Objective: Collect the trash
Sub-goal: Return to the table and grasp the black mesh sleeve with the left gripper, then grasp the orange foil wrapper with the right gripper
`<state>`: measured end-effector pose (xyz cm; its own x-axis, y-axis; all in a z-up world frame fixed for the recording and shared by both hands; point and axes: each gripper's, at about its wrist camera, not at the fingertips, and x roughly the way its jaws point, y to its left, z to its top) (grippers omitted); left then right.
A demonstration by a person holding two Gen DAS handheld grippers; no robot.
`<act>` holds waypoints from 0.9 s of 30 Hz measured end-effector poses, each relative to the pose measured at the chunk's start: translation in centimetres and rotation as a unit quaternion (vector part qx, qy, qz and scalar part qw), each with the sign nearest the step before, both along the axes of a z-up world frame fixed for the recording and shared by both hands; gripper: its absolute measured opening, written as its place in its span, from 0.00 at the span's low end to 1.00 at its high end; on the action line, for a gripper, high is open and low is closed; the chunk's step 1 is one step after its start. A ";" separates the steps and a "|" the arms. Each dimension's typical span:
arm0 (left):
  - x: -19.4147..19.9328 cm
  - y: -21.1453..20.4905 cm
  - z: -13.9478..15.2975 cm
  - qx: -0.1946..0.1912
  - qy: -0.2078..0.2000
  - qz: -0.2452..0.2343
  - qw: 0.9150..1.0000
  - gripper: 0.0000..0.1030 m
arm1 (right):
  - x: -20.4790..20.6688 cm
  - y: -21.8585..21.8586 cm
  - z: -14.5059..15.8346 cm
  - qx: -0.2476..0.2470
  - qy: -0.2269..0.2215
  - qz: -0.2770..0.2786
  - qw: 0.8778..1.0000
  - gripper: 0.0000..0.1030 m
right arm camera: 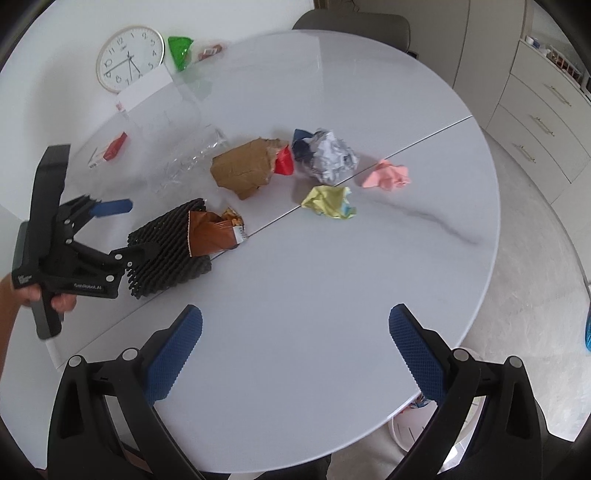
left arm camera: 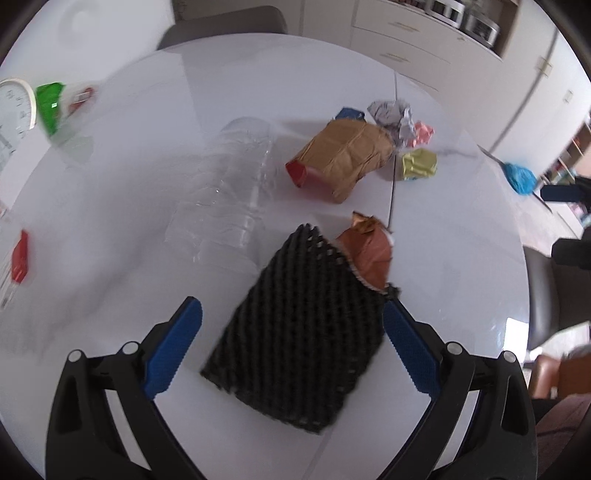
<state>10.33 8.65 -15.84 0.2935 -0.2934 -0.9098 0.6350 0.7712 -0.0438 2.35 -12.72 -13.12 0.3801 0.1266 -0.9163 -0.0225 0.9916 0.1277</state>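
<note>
A round white glossy table (right arm camera: 332, 295) fills both views, a thin seam running across it from near left to far right, with a faint grey vein in the top on the right. Around it stand pale cabinets with drawers (right arm camera: 535, 122) on the right, a grey chair back (right arm camera: 354, 20) at the far edge, and a light speckled floor.

The trash lies scattered over the middle. A black foam mesh sleeve (left arm camera: 303, 332) lies nearest on the left, with a copper-brown snack wrapper (left arm camera: 369, 254) tucked against its far end. Beyond them are a crumpled brown paper bag (right arm camera: 242, 168) with a red scrap (right arm camera: 283, 162) at its mouth, a crushed clear plastic bottle (left arm camera: 229, 184), a grey-white paper ball (right arm camera: 332, 155), a yellow paper wad (right arm camera: 328, 202) and a pink paper wad (right arm camera: 388, 175) farthest right. At the far left edge stand a white wall clock (right arm camera: 129, 59), a green packet (right arm camera: 180, 51) and a red-and-white box (right arm camera: 110, 149).

The left gripper (left arm camera: 291, 321) straddles the mesh sleeve, jaws spread wide; its right pad sits just beside the sleeve's corner, and I cannot tell whether it touches. The right gripper (right arm camera: 295, 325) hangs over bare table at the near edge, jaws wide apart and empty.
</note>
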 end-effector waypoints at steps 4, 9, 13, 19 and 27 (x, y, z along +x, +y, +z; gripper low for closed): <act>1.5 0.7 -1.8 -0.010 0.032 -0.024 0.999 0.82 | 0.9 1.0 -0.9 -0.004 0.013 0.005 1.000 0.97; 2.1 1.0 -3.4 -0.015 0.061 -0.035 0.997 0.60 | 2.1 1.9 -1.7 -0.009 0.020 0.016 1.000 0.97; 2.0 1.8 -3.2 -0.033 0.061 -0.017 0.997 0.43 | 3.2 2.2 -1.9 0.008 0.012 0.019 1.000 0.97; 1.3 3.7 -2.6 -0.057 0.066 0.032 0.996 0.17 | 5.7 3.8 -2.9 0.025 0.009 0.043 0.999 0.97; -0.4 4.7 -2.3 -0.074 0.060 0.071 0.993 0.15 | 9.0 7.8 -5.0 -0.013 0.007 0.148 0.989 0.88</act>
<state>9.91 13.37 -18.17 0.2347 -0.3899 -0.8904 0.5031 0.8325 -0.2319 11.34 -4.94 -18.13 0.3175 0.2071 -0.9254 -0.3098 0.9450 0.1053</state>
